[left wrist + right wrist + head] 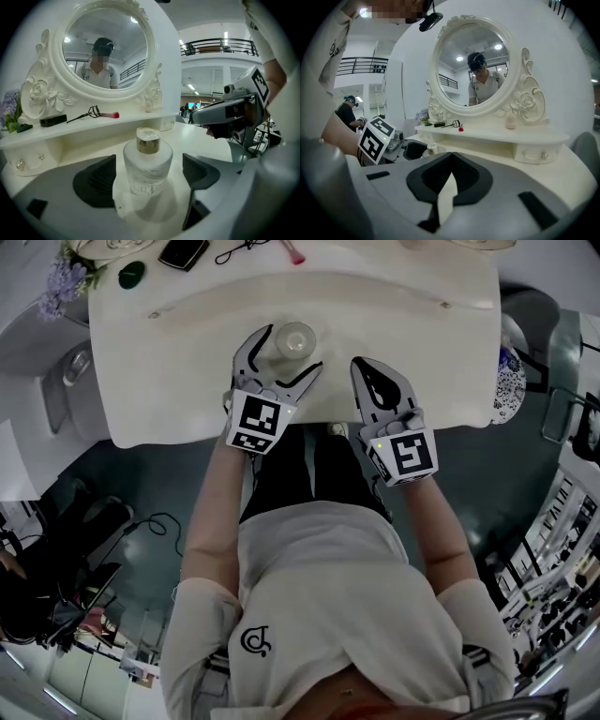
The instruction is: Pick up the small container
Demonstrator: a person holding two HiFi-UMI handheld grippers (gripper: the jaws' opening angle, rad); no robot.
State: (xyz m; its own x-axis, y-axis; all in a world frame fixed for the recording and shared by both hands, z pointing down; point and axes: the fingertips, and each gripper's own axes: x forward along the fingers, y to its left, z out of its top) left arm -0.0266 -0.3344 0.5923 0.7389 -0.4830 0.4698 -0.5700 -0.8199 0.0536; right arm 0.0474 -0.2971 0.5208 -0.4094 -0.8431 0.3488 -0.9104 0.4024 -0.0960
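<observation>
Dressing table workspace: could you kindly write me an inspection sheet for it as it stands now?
Surface: white dressing table top, no spills seen.
Job's things: small container, clear with a gold-toned cap, upright near the front edge.
Clutter: black case, eyelash curler, pink-tipped brush and purple flowers on the raised shelf.
Grippers: left hand-held gripper open, container between its jaws, pads apart from it; right hand-held gripper shut, empty, beside it.
Cables: dark cable on the floor, left of the person.
Surroundings: oval mirror behind the shelf; balcony railing beyond.
</observation>
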